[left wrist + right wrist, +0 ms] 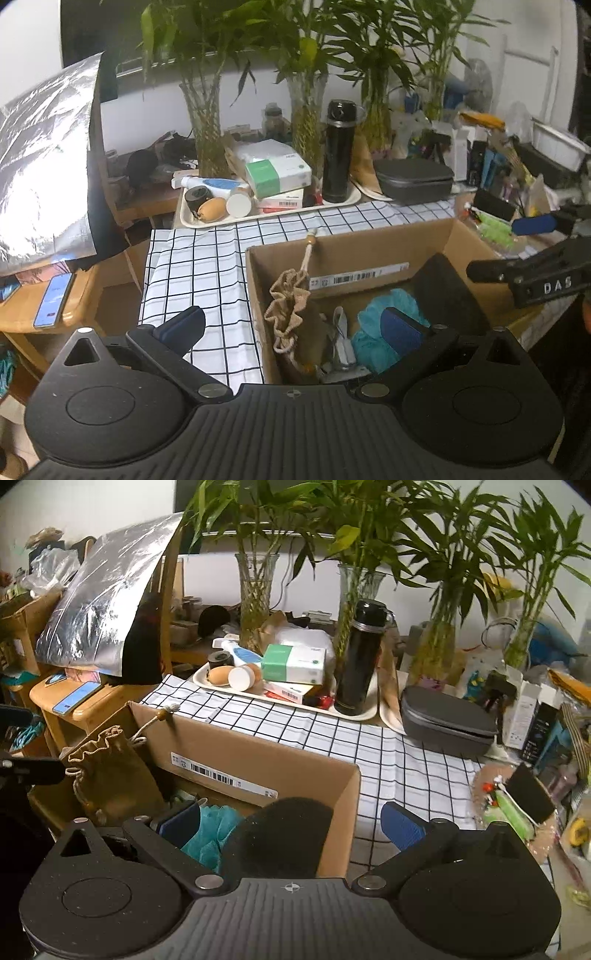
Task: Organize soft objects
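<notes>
A cardboard box (369, 236) stands on the checked cloth (207, 266). In it lie a tan drawstring pouch (291, 310), a teal mesh sponge (376, 332), a black foam piece (447, 291) and a small white item (341, 343). My left gripper (291, 328) is open and empty above the box's left wall. In the right wrist view the box (258, 760) holds the pouch (110, 771), the sponge (214, 834) and the foam piece (284, 834). My right gripper (291, 827) is open and empty, straddling the box's right wall. It also shows in the left wrist view (532, 254).
A white tray (273, 214) with a black flask (338, 151), boxes and bottles stands behind the box, with glass vases of bamboo (207, 125). A grey case (413, 181) lies at the right. A phone (53, 299) rests on a wooden stand at the left. A green-and-black item (517, 801) lies right.
</notes>
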The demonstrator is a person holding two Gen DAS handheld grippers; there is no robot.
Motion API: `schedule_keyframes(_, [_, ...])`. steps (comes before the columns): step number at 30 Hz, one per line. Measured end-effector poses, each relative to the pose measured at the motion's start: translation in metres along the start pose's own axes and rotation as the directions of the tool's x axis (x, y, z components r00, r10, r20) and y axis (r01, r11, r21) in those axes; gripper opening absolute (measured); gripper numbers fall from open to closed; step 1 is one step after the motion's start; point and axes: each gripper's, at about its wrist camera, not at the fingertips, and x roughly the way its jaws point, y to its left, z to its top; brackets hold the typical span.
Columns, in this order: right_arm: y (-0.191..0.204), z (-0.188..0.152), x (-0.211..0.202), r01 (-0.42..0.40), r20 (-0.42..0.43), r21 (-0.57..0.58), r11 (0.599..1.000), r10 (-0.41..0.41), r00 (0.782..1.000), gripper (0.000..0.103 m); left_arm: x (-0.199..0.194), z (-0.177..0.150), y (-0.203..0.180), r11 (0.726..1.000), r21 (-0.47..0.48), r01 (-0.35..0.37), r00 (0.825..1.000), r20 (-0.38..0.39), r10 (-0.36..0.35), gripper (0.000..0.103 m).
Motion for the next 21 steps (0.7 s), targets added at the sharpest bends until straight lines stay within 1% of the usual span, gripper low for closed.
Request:
schedule_keyframes(3, [-0.004, -0.003, -0.003, 0.014, -0.011, 0.029, 0.999, -0.014, 1.000, 0.103, -0.001, 0.000, -0.004, 1.000, 0.001, -0.021, 1.000, -0.019, 0.021, 0.103])
schedule_keyframes(7, [-0.005, -0.007, -0.007, 0.053, -0.048, 0.058, 0.997, -0.050, 0.998, 0.103, 0.001, -0.002, -0.004, 1.000, -0.030, 0.001, 0.998, -0.060, -0.003, 0.103])
schedule_keyframes(9, [-0.004, -0.009, -0.009, 0.055, -0.076, 0.075, 0.996, -0.050, 0.996, 0.103, 0.002, -0.003, -0.005, 0.999, -0.037, 0.009, 0.997, -0.080, -0.012, 0.103])
schedule_keyframes(13, [-0.002, -0.015, -0.012, 0.059, -0.139, 0.100, 0.993, -0.045, 0.989, 0.103, 0.000, -0.005, -0.009, 1.000, -0.020, 0.012, 0.995, -0.097, -0.014, 0.103])
schedule_keyframes(17, [-0.002, -0.021, -0.019, 0.080, -0.178, 0.112, 0.991, -0.059, 0.982, 0.103, -0.002, -0.008, -0.010, 1.000, -0.021, 0.021, 0.992, -0.120, -0.023, 0.103])
schedule_keyframes(21, [-0.001, -0.026, -0.023, 0.101, -0.200, 0.110, 0.989, -0.077, 0.977, 0.103, -0.003, -0.011, -0.011, 1.000, -0.029, 0.012, 0.991, -0.130, -0.016, 0.103])
